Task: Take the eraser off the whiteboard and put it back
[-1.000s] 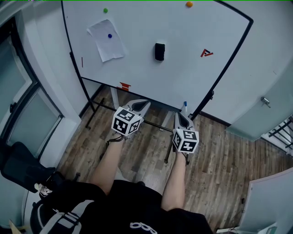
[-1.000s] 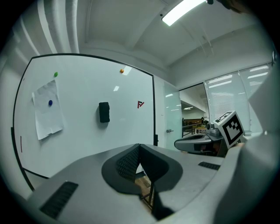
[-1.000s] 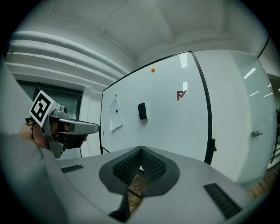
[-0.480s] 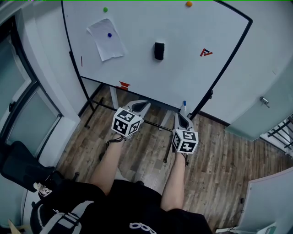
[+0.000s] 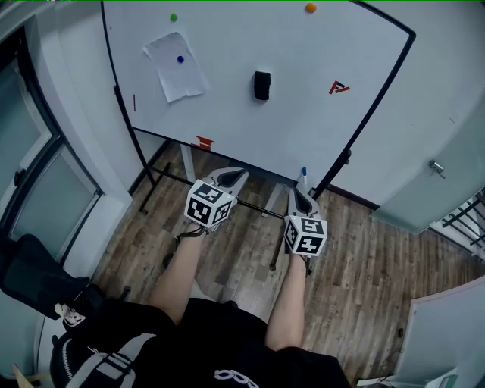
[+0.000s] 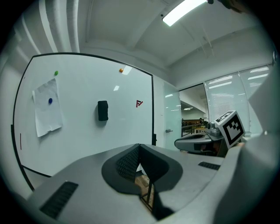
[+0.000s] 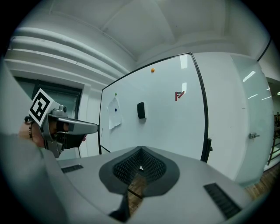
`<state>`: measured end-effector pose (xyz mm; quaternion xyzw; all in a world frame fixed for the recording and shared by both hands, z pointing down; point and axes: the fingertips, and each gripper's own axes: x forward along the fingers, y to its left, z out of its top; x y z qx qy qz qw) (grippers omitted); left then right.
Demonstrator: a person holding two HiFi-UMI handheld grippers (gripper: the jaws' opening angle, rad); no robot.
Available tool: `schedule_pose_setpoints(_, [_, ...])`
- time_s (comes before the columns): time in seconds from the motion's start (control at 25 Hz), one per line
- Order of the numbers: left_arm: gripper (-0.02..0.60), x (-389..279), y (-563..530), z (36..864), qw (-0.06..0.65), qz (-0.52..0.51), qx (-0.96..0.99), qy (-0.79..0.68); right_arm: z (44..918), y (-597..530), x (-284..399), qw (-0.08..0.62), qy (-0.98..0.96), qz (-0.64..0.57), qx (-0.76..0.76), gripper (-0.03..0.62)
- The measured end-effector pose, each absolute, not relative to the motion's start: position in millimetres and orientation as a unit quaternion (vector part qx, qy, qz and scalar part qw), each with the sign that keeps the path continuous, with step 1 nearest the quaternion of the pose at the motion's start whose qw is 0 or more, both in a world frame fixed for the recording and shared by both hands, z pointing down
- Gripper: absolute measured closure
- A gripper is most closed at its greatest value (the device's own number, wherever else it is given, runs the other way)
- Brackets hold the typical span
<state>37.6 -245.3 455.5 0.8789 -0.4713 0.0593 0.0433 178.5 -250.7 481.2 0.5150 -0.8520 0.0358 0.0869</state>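
Observation:
A black eraser (image 5: 262,85) clings to the middle of the whiteboard (image 5: 250,121); it also shows as the eraser (image 6: 102,110) in the left gripper view and the eraser (image 7: 141,110) in the right gripper view. Both grippers are held side by side well short of the board, pointing at it. My left gripper (image 5: 233,176) has its jaws meeting at the tips with nothing between them, as seen on the left gripper (image 6: 139,146). My right gripper (image 5: 299,193) is likewise shut and empty, its tips touching on the right gripper (image 7: 141,151).
A sheet of paper (image 5: 176,66) hangs on the board's left under a blue magnet. Green (image 5: 173,17) and orange (image 5: 311,7) magnets sit near the top, a red mark (image 5: 339,88) at right. The board's stand legs (image 5: 273,258) cross the wooden floor. A door (image 5: 436,170) is at right.

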Motion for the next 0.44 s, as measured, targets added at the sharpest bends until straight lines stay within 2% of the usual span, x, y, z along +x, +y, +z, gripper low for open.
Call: schedule_pose_setpoints(0.44, [0.561, 46.2, -249.0, 461.2, 0.049, 0.059, 0.882, -0.466, 488.1, -253.3, 189.5, 0.089, -0.846, 0.039, 0.523, 0.569])
